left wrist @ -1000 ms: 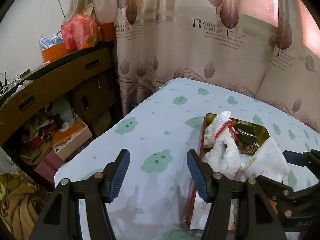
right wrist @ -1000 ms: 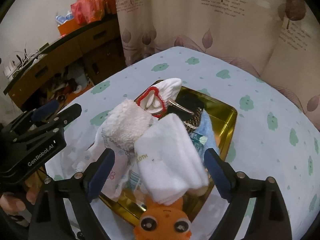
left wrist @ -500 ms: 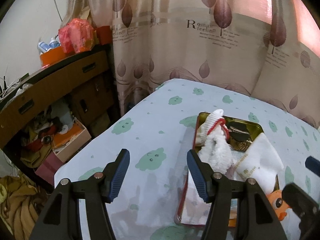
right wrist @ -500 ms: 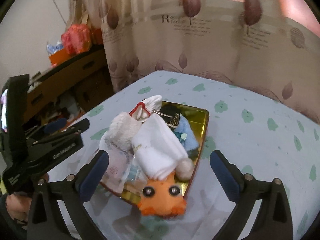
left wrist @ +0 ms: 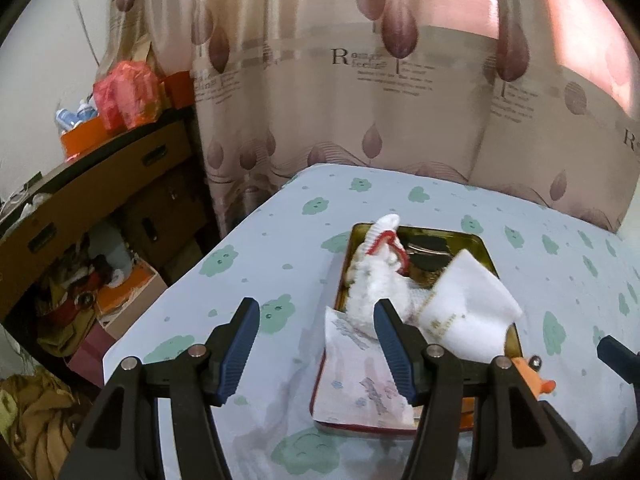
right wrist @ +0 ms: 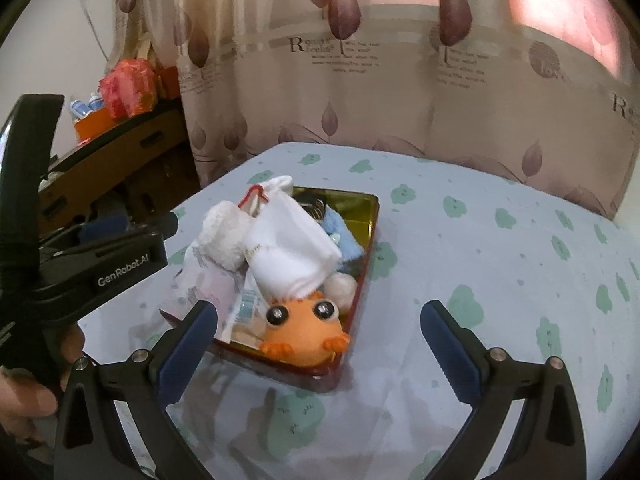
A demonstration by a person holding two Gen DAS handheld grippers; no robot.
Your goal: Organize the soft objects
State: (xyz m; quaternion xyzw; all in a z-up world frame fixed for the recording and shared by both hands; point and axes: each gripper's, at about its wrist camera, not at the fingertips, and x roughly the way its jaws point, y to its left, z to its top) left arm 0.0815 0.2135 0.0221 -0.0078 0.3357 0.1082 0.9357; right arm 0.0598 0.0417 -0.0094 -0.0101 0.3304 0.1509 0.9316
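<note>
Soft objects heaped in gold metal tray [right wrist: 370,216] on bed sheet [right wrist: 500,264]: fuzzy white sock [right wrist: 224,236], smooth folded white cloth [right wrist: 292,252], blue cloth [right wrist: 340,236], round orange plush toy [right wrist: 304,334] with googly eyes at near end. Printed tissue pack [left wrist: 356,376] overhangs tray's left rim. Left gripper [left wrist: 316,352] spread, empty, beside tray. Right gripper [right wrist: 320,348] spread wide, empty, straddling plush. Sheet bare right of tray; curtain [right wrist: 360,80] behind, cluttered desk [left wrist: 100,184] left.

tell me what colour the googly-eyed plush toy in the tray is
Orange plush toy; the right wrist view shows it best.
</note>
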